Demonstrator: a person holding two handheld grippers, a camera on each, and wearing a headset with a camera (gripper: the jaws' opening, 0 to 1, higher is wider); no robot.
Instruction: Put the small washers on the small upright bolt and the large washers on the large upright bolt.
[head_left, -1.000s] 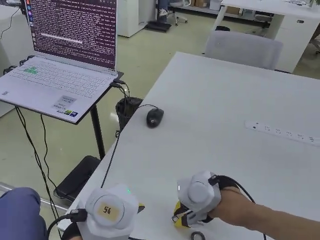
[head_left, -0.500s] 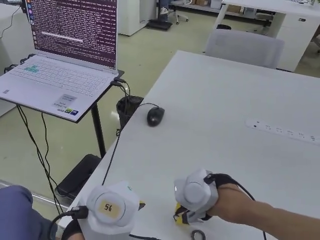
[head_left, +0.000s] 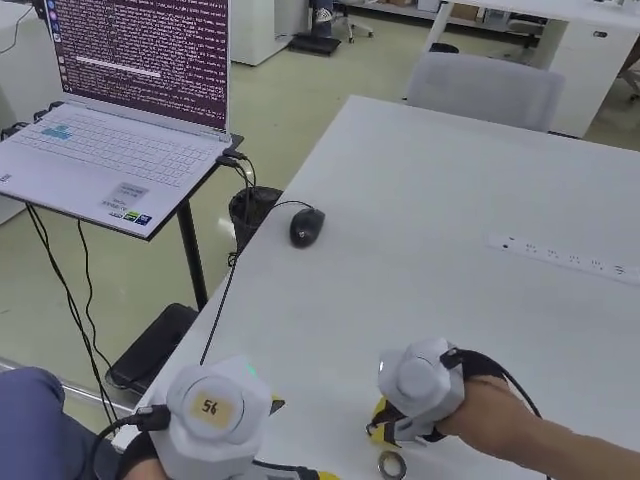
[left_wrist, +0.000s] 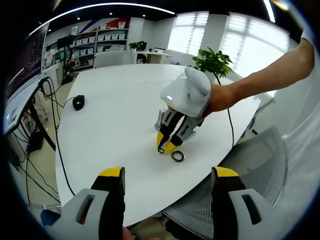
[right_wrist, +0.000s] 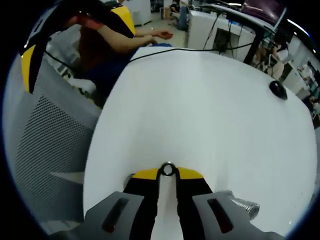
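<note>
White table (head_left: 420, 230): mouse (head_left: 306, 227) near edge; laptop (head_left: 110, 150) beside | left claw (left_wrist: 170, 172) wide, empty | right claw (right_wrist: 168, 173) pinching washer (right_wrist: 168, 169)

Label (head_left: 209, 407): round, yellow, reads "56"; on top of the left gripper (left_wrist: 167, 174).
Laptop screen (head_left: 140, 50): dense lines of light text on a dark ground, too small to read.
Stickers (head_left: 127, 205) on the laptop's palm rest: illegible.

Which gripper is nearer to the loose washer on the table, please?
Right. The right gripper hovers just beside the loose washer, jaws shut on a small washer; the left gripper is farther back at the table edge, jaws open.
</note>
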